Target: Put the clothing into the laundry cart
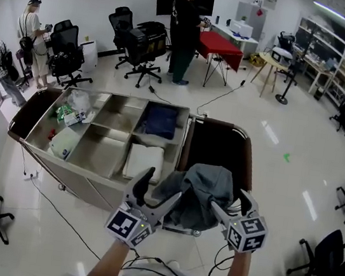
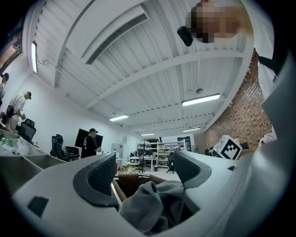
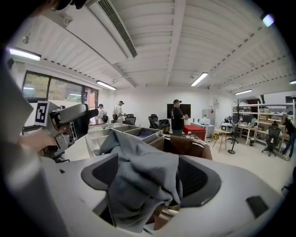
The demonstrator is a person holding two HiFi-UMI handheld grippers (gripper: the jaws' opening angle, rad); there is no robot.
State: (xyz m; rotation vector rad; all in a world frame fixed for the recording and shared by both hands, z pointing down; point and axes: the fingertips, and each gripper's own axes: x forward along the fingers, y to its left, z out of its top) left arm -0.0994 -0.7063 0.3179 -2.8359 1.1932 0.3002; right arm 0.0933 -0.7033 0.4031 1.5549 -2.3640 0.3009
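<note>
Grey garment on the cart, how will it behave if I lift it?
Probably floppy: the garment sags in folds over the bag rim. Likely light and bunches when pushed; hanging over the edge, it might slip off.

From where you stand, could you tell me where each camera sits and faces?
Head view: person's head, steeply down at the grey garment on the laundry cart; forearms, left gripper, right gripper show.
Left gripper view: on that gripper, along its open jaws, tilted towards the ceiling; right gripper's cube shows.
Right gripper view: on that gripper, forward over the cart; garment between its open jaws; left gripper shows.
Shared: all three show the garment.
</note>
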